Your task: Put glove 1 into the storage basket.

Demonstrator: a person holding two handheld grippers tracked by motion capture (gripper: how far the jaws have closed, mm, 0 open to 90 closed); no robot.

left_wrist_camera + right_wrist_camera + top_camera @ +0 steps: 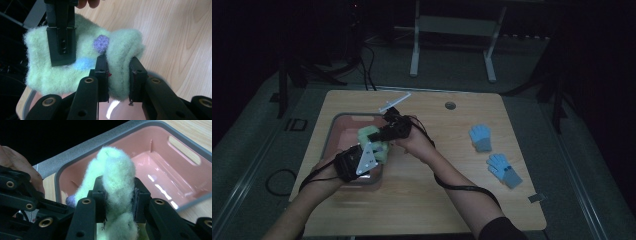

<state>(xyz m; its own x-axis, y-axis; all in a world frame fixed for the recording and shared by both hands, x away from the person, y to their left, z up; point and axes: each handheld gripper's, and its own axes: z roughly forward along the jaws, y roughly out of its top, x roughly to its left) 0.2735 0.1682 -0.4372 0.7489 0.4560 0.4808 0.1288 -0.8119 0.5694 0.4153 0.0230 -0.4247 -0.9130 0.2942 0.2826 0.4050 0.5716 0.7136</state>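
Pale green fuzzy glove (62,65) held up over pink bin (160,170) on worktop (437,200). Both jaws clamped on bunched folds: left gripper (117,75), right gripper (117,197). Probably soft, light, floppy, compressible; best pinched at thick edges.

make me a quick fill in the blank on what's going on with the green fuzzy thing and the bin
1. Both grippers are shut on the fuzzy green ____.
2. The left gripper and the right gripper hold it over a bin whose inside is ____.
3. Two ____ gloves lie on the table.

Missing words: glove; pink; blue
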